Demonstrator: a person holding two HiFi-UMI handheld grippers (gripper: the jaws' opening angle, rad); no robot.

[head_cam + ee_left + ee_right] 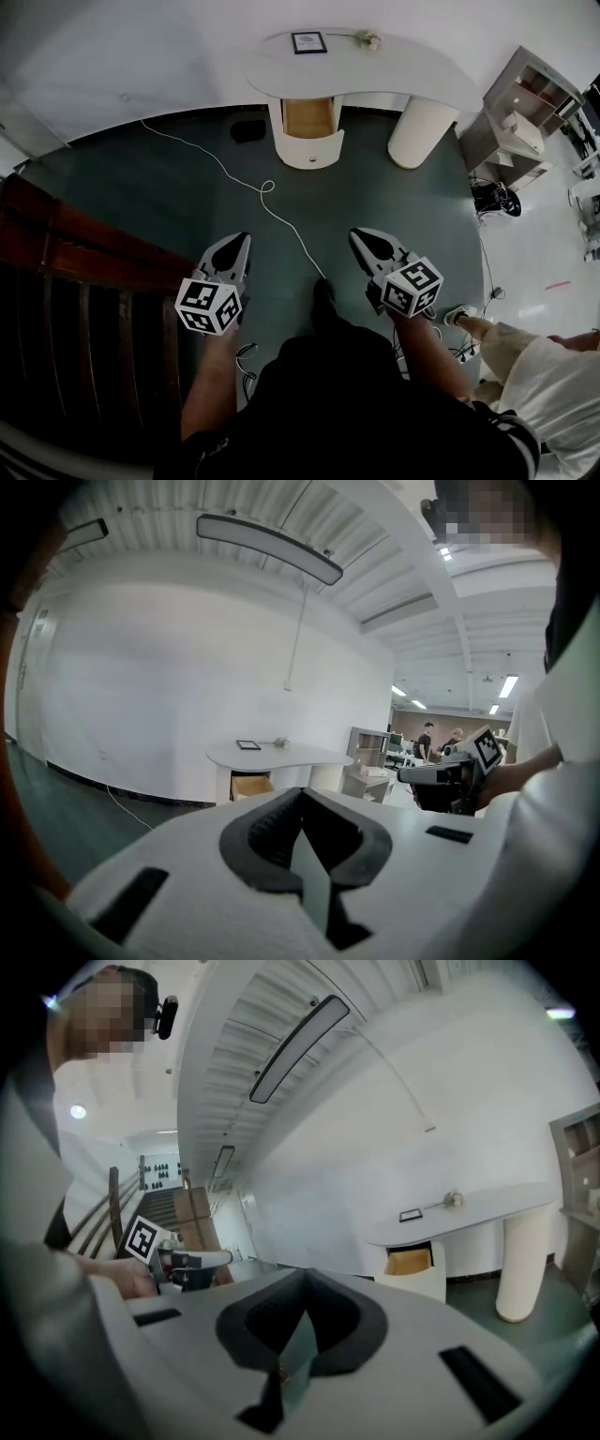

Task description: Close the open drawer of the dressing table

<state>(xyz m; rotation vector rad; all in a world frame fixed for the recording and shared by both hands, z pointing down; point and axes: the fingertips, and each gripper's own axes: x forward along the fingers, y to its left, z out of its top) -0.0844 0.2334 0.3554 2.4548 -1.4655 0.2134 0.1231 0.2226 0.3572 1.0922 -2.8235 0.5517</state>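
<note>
Left gripper and right gripper were both closed on nothing, side by side. Open drawer sat well ahead, roughly between them, front facing them. Slide axis ran straight away, under the dressing table. Right looked marginally nearer.

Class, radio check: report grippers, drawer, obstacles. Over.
Shut, empty: left gripper, right gripper. Wood-lined drawer of white dressing table open, far ahead. White cable crosses floor between.

White dressing table, tan-lined drawer, dark green floor.
</note>
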